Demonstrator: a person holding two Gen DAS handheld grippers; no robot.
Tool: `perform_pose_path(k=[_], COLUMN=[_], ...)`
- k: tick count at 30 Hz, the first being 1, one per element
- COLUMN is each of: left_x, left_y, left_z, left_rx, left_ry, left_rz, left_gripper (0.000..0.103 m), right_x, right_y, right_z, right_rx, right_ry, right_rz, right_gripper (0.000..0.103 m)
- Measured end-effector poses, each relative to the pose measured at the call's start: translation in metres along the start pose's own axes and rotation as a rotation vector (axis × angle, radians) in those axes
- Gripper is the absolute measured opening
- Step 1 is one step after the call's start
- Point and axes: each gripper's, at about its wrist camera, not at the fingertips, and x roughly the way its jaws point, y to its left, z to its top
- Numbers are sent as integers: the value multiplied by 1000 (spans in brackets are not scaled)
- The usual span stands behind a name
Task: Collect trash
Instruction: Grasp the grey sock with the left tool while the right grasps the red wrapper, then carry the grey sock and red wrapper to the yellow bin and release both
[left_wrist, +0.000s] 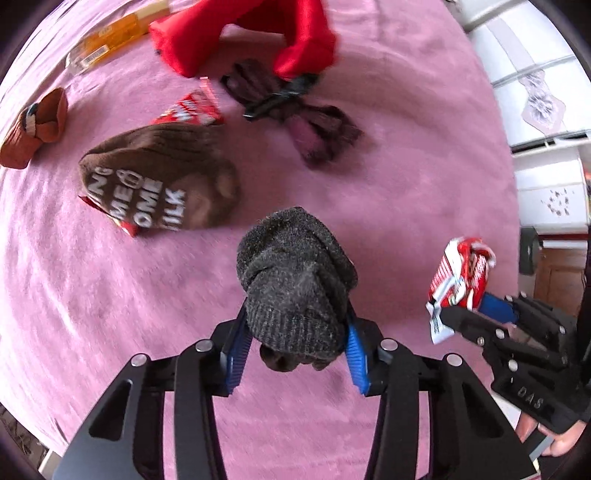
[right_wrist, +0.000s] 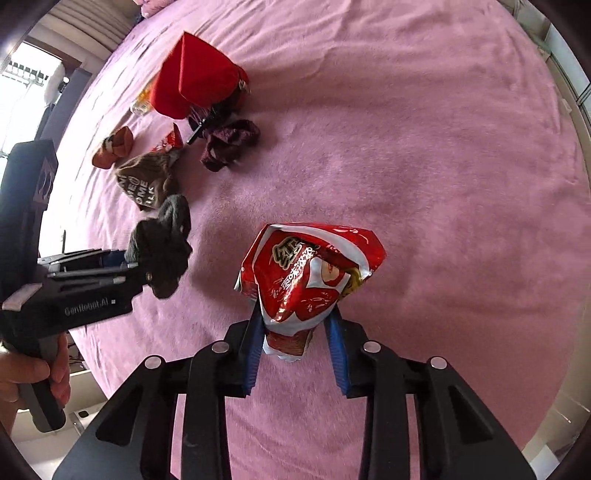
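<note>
Snack wrapper: red and white wrapper (right_wrist: 310, 277) pinched in my right gripper (right_wrist: 295, 332), lifted above the pink blanket (right_wrist: 424, 184).
Right gripper: closed on the wrapper's lower end, blue pads on both sides.
Left gripper: my left gripper (left_wrist: 295, 332) clamps a grey sock (left_wrist: 295, 280), left of the wrapper.
Second wrapper: red wrapper (left_wrist: 186, 110) on the blanket, beyond the wrapper, partly under a brown lettered sock (left_wrist: 159, 181).
Beyond the brown sock: maroon socks (left_wrist: 314, 125), red cloth (left_wrist: 251, 33), orange sock (left_wrist: 33, 129), clear bottle (left_wrist: 107, 44).
</note>
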Motion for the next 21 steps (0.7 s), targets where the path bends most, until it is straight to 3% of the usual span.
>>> perform_pose_path(k=[12, 21], left_x=[-12, -3], left_y=[-84, -175], left_z=[-43, -55], left_rx=[215, 363], left_ry=[15, 28], left_rz=[-7, -18], left_gripper=[45, 45], right_x=[-57, -103], right_y=[-25, -91], right_z=[-48, -99], right_rx=[5, 122], right_ry=[-86, -152], right_rz=[-24, -48], right_gripper=[31, 31])
